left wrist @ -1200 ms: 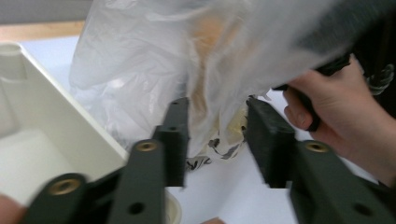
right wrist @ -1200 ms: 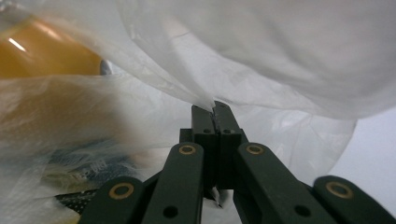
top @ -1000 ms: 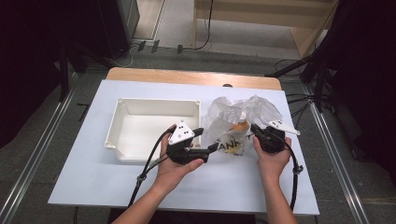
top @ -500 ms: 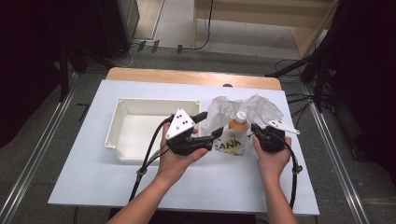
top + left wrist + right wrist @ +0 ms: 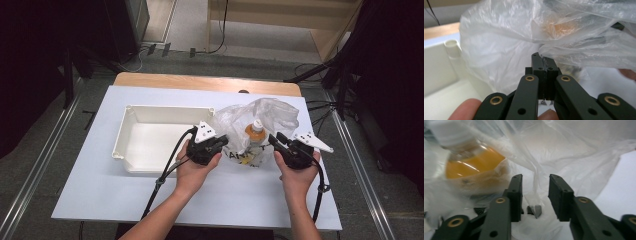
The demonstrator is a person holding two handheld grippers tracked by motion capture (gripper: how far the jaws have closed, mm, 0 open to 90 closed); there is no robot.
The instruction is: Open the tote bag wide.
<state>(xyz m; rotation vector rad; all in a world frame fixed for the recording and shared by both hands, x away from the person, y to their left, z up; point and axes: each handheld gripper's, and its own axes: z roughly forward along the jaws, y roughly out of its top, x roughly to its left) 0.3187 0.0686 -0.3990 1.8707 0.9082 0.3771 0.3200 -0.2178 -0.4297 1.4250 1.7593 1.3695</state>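
Observation:
A clear plastic bag (image 5: 265, 120) lies on the white table, right of centre, with an orange-filled bottle (image 5: 255, 134) with a white cap inside it. The bag's film (image 5: 506, 37) is pinched between the jaws of my left gripper (image 5: 543, 62), which is shut on the bag's left edge; in the high view that gripper (image 5: 220, 142) sits at the bag's left side. My right gripper (image 5: 275, 139) is at the bag's right side. Its jaws stand open (image 5: 534, 185) with a fold of the film between them, and the bottle (image 5: 471, 162) is close at the upper left.
A shallow white tray (image 5: 131, 130) stands left of the bag, its corner post (image 5: 451, 44) close beside my left gripper. A wooden strip (image 5: 205, 82) runs along the table's far edge. Black cables trail from both grippers toward the near edge.
My left gripper has moved right and up onto the bag's left edge and pulled it. The bag has opened out and the bottle now stands clearer inside it.

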